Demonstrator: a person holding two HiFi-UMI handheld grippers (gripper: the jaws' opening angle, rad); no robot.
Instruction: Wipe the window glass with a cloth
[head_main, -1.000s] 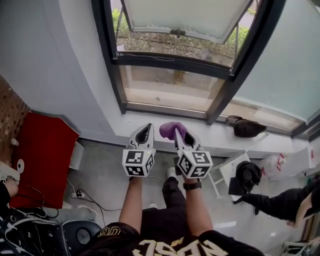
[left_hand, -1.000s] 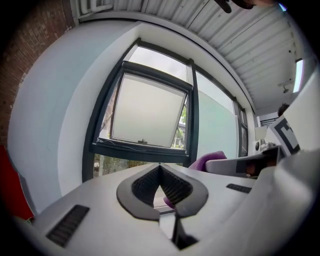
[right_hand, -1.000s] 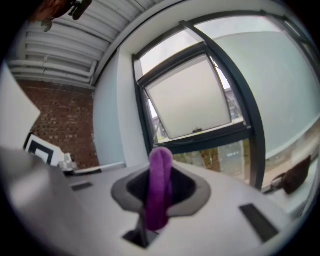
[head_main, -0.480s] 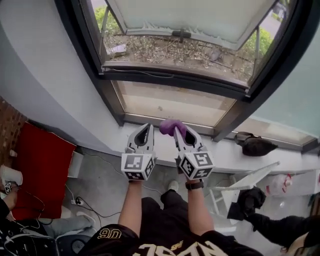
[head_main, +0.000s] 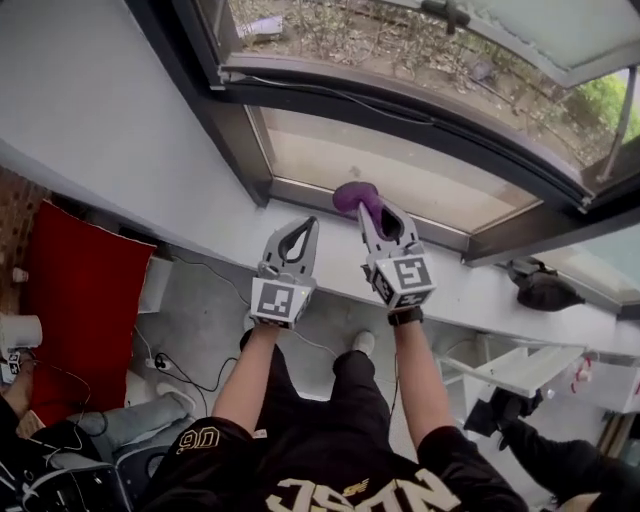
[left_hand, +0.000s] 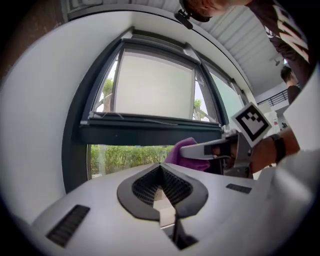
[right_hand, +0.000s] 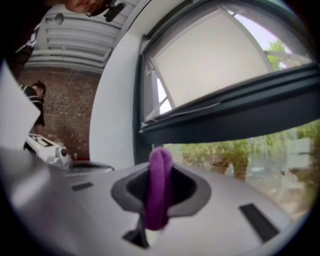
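Purple cloth (head_main: 352, 195), pinched in the right tool (head_main: 368, 210), has neared the centre-frame glass (head_main: 420, 172) for wiping; left tool (head_main: 304, 226) closed, empty.

This is a bare, workshop-like room rather than a home. It has a brick wall (right_hand: 65, 100), a ribbed metal ceiling (right_hand: 70, 45) and a grey concrete floor (head_main: 200, 310) with loose cables (head_main: 190, 375). Large dark-framed windows (head_main: 240, 140) stand above a white sill (head_main: 470, 300), with bushes (left_hand: 125, 160) outside.

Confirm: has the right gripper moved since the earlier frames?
Yes. The right gripper, shut on the purple cloth, advanced from the white sill to the dark window frame.
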